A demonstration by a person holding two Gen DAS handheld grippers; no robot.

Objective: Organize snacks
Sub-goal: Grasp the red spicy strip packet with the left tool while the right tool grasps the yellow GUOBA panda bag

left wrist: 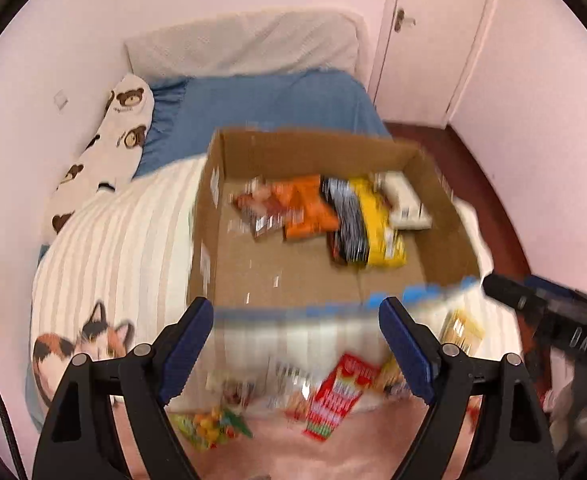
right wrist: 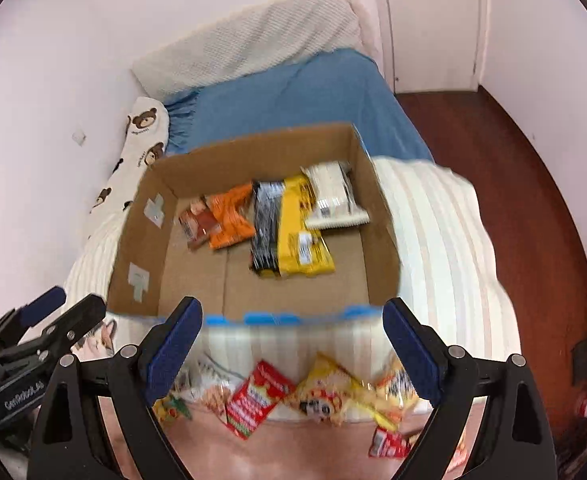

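Box (right wrist: 249, 280) sits on bed (right wrist: 433, 240), open top, brown cardboard, blue tape (right wrist: 269, 317) along near rim. White label scraps (right wrist: 154, 210) stuck to inner left wall.

Inside box, far half, row of packs lying flat, L to R: brown pack (right wrist: 197, 222), orange pack (right wrist: 231, 220), black/silver pack (right wrist: 265, 228), yellow pack (right wrist: 299, 232), white pack (right wrist: 333, 196). Packs overlap at edges; white one tucked vs. right wall, partly on yellow. Near half of box floor bare cardboard.

Loose snacks outside box, on bed edge just in front of near wall: red pack (right wrist: 255, 402) w/ white print, yellow bag (right wrist: 325, 396), green/yellow bag (left wrist: 209, 426), more small red and orange ones at right, too blurred to read. Left view blurred overall.

L gripper (left wrist: 295, 354): jaws wide apart, nothing btwn pads, holding nothing. Hangs above loose pile, aimed down toward box near rim. Also seen in right view at lower left.

R gripper (right wrist: 293, 354): jaws wide apart, empty. Same pose, over loose snacks, box ahead. Its black body shows at right edge of left view.

Bed: striped cream cover under box, cat print (left wrist: 81, 344) at left, blue blanket (right wrist: 293, 96) beyond box, bear-print pillow (right wrist: 141, 140) along wall, white pillow (right wrist: 253, 36) at head. Door (right wrist: 433, 20) and dark wood floor (right wrist: 513, 180) to right.
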